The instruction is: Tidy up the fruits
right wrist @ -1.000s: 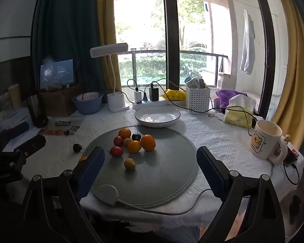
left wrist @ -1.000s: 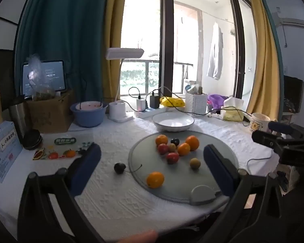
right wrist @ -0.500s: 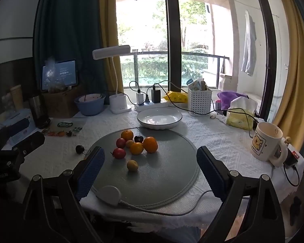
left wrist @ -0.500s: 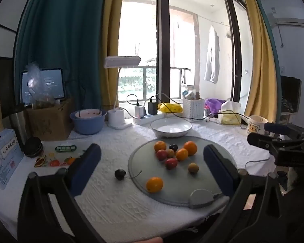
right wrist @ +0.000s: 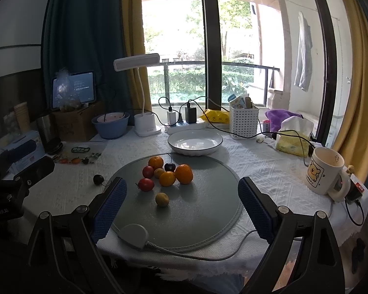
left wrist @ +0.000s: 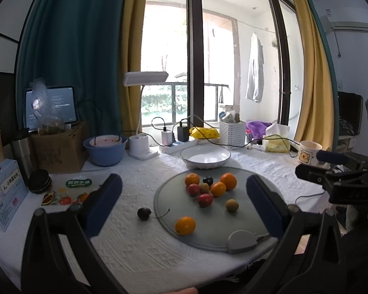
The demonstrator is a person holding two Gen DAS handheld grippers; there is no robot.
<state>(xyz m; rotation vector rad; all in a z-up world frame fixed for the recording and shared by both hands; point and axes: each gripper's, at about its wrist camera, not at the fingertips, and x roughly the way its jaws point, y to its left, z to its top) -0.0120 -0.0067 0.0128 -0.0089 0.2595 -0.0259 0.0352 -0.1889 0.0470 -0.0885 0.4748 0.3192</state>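
Mid-frame on the grey round mat (right wrist: 196,210): loose fruit cluster (right wrist: 168,172); left gripper (left wrist: 184,203) and right gripper (right wrist: 182,201) both spread wide, empty.

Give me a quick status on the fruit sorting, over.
Left gripper open, empty. Right gripper open, empty. Fruits on grey mat, white plate empty. Path clear.
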